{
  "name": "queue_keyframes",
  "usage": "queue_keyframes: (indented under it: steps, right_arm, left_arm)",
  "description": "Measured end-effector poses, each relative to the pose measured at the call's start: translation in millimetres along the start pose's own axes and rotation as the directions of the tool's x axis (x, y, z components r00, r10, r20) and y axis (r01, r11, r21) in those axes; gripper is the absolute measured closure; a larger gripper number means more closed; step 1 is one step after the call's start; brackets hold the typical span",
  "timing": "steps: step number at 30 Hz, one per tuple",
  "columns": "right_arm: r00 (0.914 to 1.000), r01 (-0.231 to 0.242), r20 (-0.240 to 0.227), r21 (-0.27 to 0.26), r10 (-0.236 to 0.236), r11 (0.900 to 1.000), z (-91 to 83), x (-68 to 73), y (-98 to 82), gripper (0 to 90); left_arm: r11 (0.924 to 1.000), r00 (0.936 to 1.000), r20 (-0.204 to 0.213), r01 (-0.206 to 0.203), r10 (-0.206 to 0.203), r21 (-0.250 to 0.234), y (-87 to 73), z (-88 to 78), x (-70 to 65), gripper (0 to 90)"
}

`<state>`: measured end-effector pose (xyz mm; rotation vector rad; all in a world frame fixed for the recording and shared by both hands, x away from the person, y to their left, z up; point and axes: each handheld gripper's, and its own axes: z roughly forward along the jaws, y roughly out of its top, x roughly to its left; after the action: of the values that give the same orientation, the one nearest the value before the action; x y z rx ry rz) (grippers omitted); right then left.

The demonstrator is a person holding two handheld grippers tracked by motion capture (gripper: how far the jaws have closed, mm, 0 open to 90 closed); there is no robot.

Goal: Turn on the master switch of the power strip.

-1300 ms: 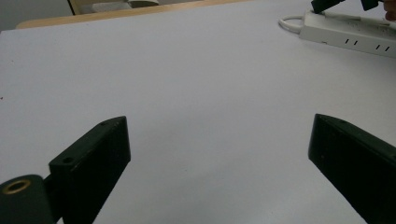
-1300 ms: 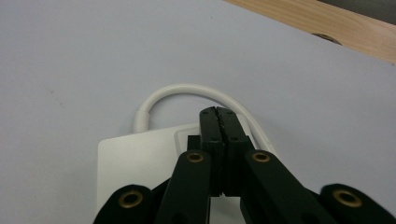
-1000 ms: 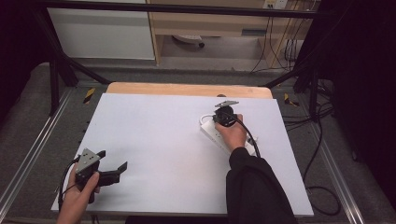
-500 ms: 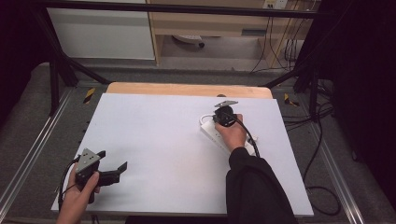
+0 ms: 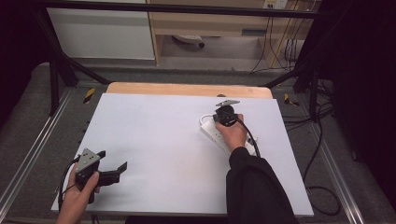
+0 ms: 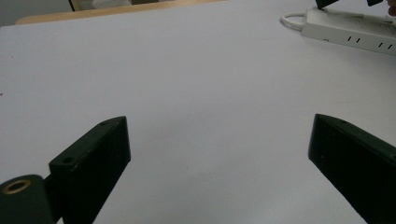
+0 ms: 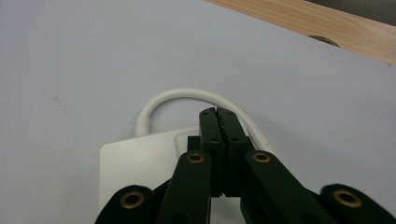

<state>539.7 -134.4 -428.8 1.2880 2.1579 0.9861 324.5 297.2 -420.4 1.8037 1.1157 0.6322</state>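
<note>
The fingers of the left gripper are spread wide, with bare white table between them and nothing held. In the high view this gripper sits at about 8 o'clock on the table, near the front left corner, held in the person's left hand, its fingers pointing toward 3 o'clock. A grey three-cornered plate tops it and a black cable loops off its back end. From the left gripper view the white sheet runs away to a strip of bare wood along the far edge, and a white power strip lies well apart at 1 o'clock.

Moving right, the power strip lies at about 2 o'clock on the table, slanted, its white cord curling out of the far end and looping back.

The right gripper is poised over that far end, held in the right hand, whose dark sleeve comes up from the front edge. Its fingers are pressed flat together with no gap and nothing between them. In the right gripper view their tips stand over the end of the power strip, just in front of the cord's loop; whether they touch the strip cannot be told.
</note>
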Motion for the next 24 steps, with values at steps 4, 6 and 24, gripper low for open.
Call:
queue_keyframes:
  steps: [4,6,24]
  right_arm:
    - [1.0,-0.005,-0.001,-0.006,0.005,1.0,-0.1,-0.1,0.2,90.0]
    - [1.0,-0.004,0.004,-0.013,0.004,1.0,-0.5,-0.1,0.4,90.0]
    - [0.9989,-0.046,-0.013,-0.043,0.045,0.998,-7.0,-2.3,3.8,87.9]
  left_arm:
    - [1.0,1.0,0.002,-0.001,0.001,0.0,0.0,-0.1,0.0,5.8]
    - [1.0,1.0,0.003,0.001,-0.001,0.0,0.0,-0.1,-0.1,5.8]
    - [1.0,1.0,0.001,0.0,0.0,0.0,-0.1,0.0,0.1,5.8]
